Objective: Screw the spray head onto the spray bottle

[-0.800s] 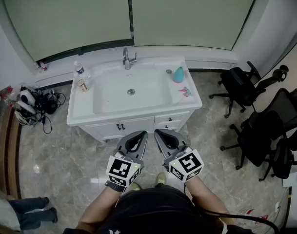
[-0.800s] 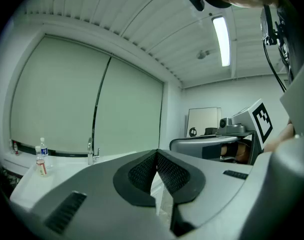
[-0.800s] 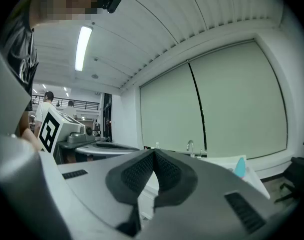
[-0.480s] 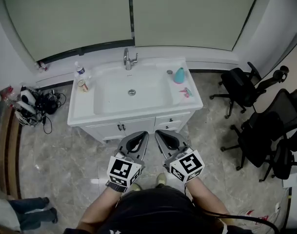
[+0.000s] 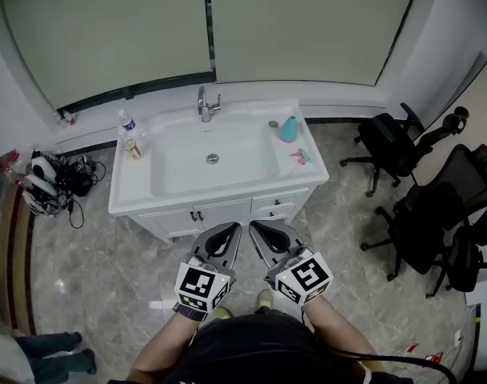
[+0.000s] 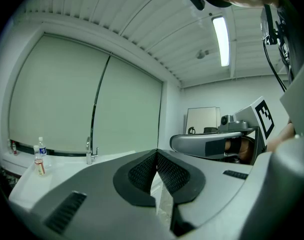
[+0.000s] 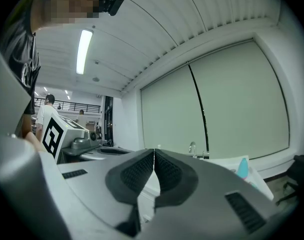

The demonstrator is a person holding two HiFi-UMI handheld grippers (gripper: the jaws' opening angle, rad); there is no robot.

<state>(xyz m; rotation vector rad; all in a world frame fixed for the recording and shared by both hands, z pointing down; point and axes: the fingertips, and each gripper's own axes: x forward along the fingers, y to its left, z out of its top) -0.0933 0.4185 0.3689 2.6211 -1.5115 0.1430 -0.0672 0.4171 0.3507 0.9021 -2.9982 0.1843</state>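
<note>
A teal spray bottle [image 5: 289, 128] stands on the right side of the white vanity counter [image 5: 131, 194], beside the basin; it also shows in the right gripper view [image 7: 242, 168]. A small pink and teal spray head [image 5: 301, 157] lies on the counter just in front of it. My left gripper [image 5: 232, 229] and right gripper [image 5: 256, 227] hang side by side over the floor in front of the vanity, well short of both objects. Both are shut with nothing between the pads, as the left gripper view [image 6: 156, 152] and the right gripper view [image 7: 154, 151] show.
A faucet [image 5: 205, 102] stands behind the basin. A water bottle [image 5: 127, 123] and a small bottle [image 5: 133, 148] stand on the counter's left. Black office chairs [image 5: 399, 146] crowd the right; cables and gear [image 5: 51, 178] lie on the floor at left. Another person's legs [image 5: 43, 350] show bottom left.
The head view has tilted a little, so the vanity sits slightly lower in the picture. Both grippers stay shut and side by side in front of it.
</note>
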